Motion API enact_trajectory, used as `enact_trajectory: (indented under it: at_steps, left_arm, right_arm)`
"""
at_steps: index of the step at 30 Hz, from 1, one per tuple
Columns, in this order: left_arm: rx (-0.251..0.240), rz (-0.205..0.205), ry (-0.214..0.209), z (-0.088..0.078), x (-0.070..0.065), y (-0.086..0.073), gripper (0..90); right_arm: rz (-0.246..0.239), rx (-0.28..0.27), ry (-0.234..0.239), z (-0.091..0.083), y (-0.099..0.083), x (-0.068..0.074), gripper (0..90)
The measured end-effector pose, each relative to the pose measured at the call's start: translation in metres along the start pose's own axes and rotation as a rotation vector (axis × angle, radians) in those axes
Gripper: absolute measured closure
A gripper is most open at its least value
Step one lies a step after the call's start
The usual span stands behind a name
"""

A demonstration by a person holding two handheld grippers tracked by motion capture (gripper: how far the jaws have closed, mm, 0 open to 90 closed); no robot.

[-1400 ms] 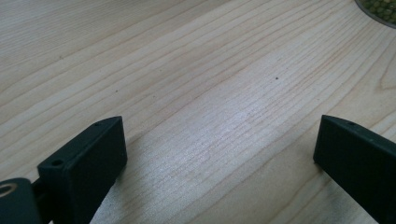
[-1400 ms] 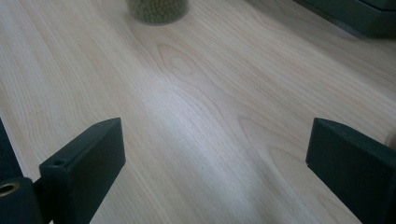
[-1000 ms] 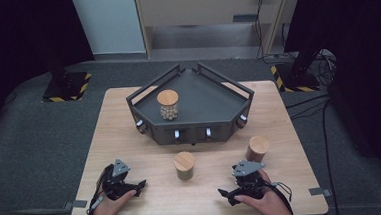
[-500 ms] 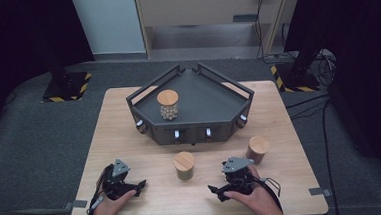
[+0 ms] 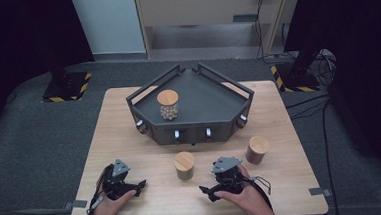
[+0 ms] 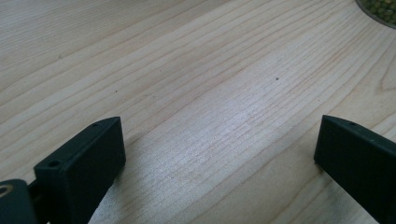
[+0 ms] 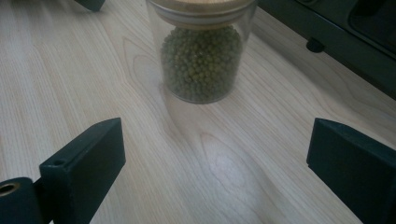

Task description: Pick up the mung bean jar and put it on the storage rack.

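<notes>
A glass jar of green beans (image 5: 184,165) with a wooden lid stands on the wooden table (image 5: 130,141), near the front middle. My right gripper (image 5: 210,186) lies just right of it, open, with its jaws aimed at the jar. In the right gripper view the green-bean jar (image 7: 201,56) stands a short way ahead of the open right gripper (image 7: 215,144), outside the jaws. My left gripper (image 5: 137,187) rests open at the front left. In the left gripper view this gripper (image 6: 219,140) has bare wood between its jaws, and the jar's base (image 6: 380,9) shows at the top right.
A dark angular tray (image 5: 213,103) sits at the back middle of the table and holds a jar of pale beans (image 5: 168,105). A brown jar (image 5: 257,149) with a wooden lid stands to the right of my right gripper.
My right gripper has slid left along the table, away from the brown jar and closer to the green-bean jar. The left gripper and the jars have stayed put.
</notes>
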State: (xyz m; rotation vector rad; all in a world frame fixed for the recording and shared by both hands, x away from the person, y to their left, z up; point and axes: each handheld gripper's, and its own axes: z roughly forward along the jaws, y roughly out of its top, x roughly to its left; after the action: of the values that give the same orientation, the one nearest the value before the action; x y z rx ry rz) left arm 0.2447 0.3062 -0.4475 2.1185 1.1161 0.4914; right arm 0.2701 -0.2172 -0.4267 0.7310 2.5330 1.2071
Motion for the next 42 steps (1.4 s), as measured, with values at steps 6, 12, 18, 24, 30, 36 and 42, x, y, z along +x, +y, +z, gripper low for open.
enact_trajectory:
  at_steps: [6,12,18,24,30,36,42]
  left_arm:
    - [0.0,0.0,0.0,0.0,0.0,0.0,0.6]
    - [0.0,0.0,0.0,0.0,0.0,0.0,0.6]
    - [0.0,0.0,0.0,0.0,0.0,0.0,0.6]
    - [0.0,-0.001,0.0,0.0,0.0,0.0,0.6]
    - [0.001,-0.001,0.0,0.001,0.0,0.001,0.0]
    - [0.002,-0.001,0.0,0.001,0.0,0.001,0.0]
    - [0.002,-0.001,0.0,0.001,0.0,0.001,0.0]
  right_arm:
    - [0.002,-0.002,0.011,0.012,0.003,0.001,4.9]
    - [0.015,-0.014,0.019,0.021,0.005,0.001,5.0]
    - [0.011,-0.011,0.019,0.031,0.011,0.002,5.1]
    - [0.014,-0.015,0.023,0.042,0.016,0.003,5.1]
    - [0.03,-0.016,0.026,0.051,0.019,0.003,5.8]
    - [0.049,-0.027,0.026,0.058,0.02,0.003,7.8]
    - [0.058,-0.04,0.016,0.061,0.022,0.004,9.9]
